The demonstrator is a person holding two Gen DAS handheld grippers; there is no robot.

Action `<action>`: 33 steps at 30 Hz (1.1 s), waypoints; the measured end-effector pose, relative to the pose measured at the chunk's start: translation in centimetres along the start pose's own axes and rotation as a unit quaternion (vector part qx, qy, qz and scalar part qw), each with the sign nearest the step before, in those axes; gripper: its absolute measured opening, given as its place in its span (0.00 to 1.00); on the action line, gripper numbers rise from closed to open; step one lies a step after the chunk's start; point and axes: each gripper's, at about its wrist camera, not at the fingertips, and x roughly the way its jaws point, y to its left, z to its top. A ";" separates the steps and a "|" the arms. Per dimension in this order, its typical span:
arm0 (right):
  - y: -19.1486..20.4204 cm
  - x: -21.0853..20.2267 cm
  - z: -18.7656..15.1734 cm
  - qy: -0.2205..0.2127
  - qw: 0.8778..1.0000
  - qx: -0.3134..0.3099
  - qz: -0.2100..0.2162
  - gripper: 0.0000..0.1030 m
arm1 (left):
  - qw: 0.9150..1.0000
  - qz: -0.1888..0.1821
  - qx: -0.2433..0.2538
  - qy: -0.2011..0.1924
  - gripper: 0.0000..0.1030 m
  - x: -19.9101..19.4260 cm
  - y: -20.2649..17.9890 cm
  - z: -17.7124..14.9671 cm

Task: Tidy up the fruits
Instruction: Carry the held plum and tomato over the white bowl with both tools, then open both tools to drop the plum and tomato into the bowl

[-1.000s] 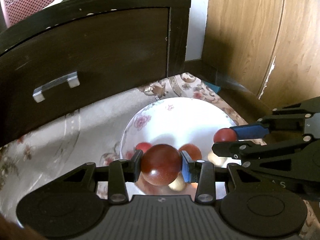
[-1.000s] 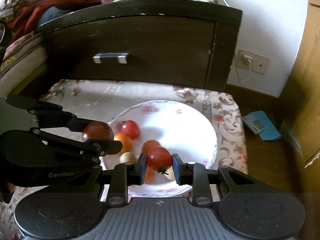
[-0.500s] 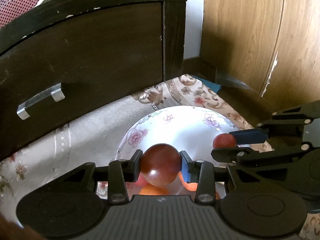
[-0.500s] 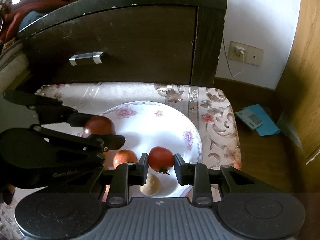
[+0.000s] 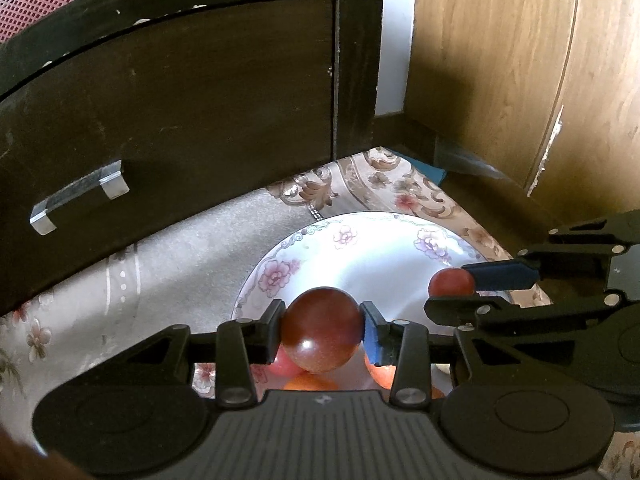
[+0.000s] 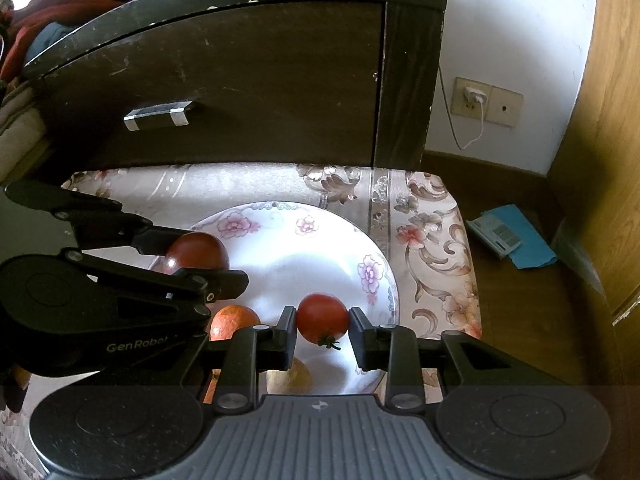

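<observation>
1. While the left wrist view looks down on the white round china plate with a floral rim [image 5: 348, 236], the left tool [image 5: 322, 330] is closed partway on a large, glossy dark-red tomato [image 5: 320, 346]. Both pads press its sides, holding it above the plate's near part. Orange and red fruits [image 5: 380, 372] already lie on the plate beneath. At right, the right tool [image 5: 452, 286] carries a small bright-red tomato [image 5: 451, 282] over the plate.
2. Seen from the right wrist, the right tool's jaws stand narrow, pads against the small tomato, which hangs over the plate's near side. An orange round fruit [image 6: 234, 320] and a pale yellowish fruit [image 6: 290, 376] rest below.
3. Gathering looks nearly done. No fruit shows on the floral cloth [image 6: 432, 240], so only lowering and releasing these two tomatoes seems left.
</observation>
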 end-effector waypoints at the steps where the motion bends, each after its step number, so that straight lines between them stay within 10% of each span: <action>1: 0.0 0.0 0.0 0.000 1.000 0.001 0.000 0.25 | 1.000 0.000 -0.001 0.000 0.46 0.0 0.0 0.0; 33: -0.9 -0.7 -0.1 -0.015 1.000 0.015 -0.009 0.34 | 1.000 0.006 -0.013 -0.020 0.55 -1.4 0.3 1.2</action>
